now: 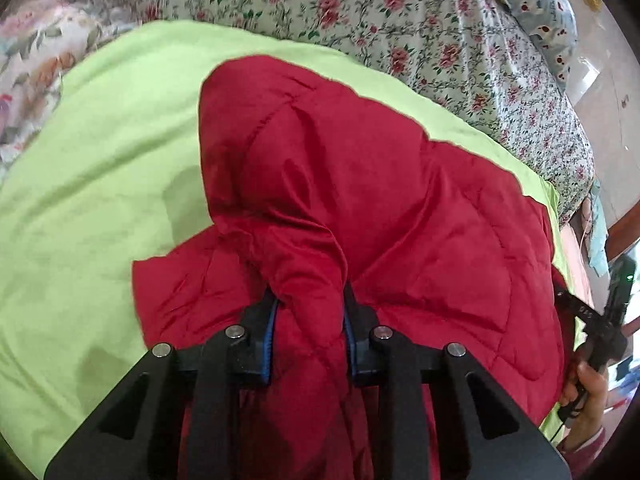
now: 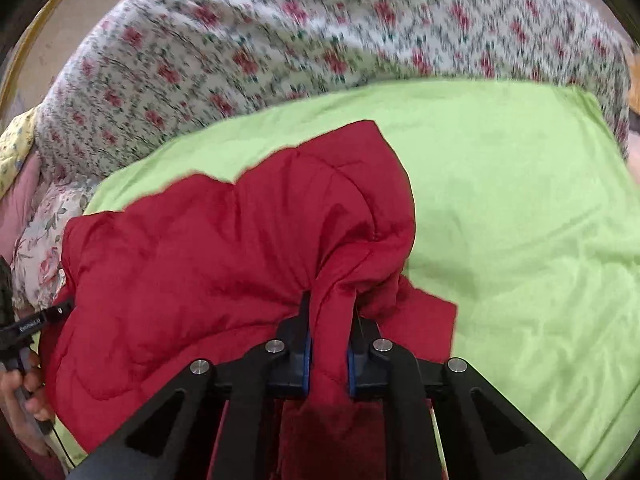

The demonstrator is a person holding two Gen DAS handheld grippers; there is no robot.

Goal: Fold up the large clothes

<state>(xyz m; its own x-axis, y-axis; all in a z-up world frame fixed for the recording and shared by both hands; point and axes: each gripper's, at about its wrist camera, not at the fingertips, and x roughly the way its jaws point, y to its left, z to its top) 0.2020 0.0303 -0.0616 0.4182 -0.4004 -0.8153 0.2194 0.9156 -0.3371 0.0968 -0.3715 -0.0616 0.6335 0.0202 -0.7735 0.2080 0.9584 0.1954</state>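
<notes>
A red quilted jacket (image 1: 360, 184) lies bunched on a lime green sheet (image 1: 100, 184). My left gripper (image 1: 309, 300) is shut on a thick fold of the jacket, which hides the fingertips. In the right wrist view the same jacket (image 2: 208, 248) spreads to the left over the green sheet (image 2: 520, 220). My right gripper (image 2: 330, 312) is shut on another bunched fold of it. Each gripper shows at the edge of the other's view: the right one (image 1: 576, 308), the left one (image 2: 36, 324), each at the jacket's side.
The green sheet lies on a bed with a floral cover (image 1: 400, 20), also in the right wrist view (image 2: 280, 40), blurred. A light blue patterned pillow (image 1: 544, 20) is at the far right. The bed edge drops off at the right (image 1: 580, 184).
</notes>
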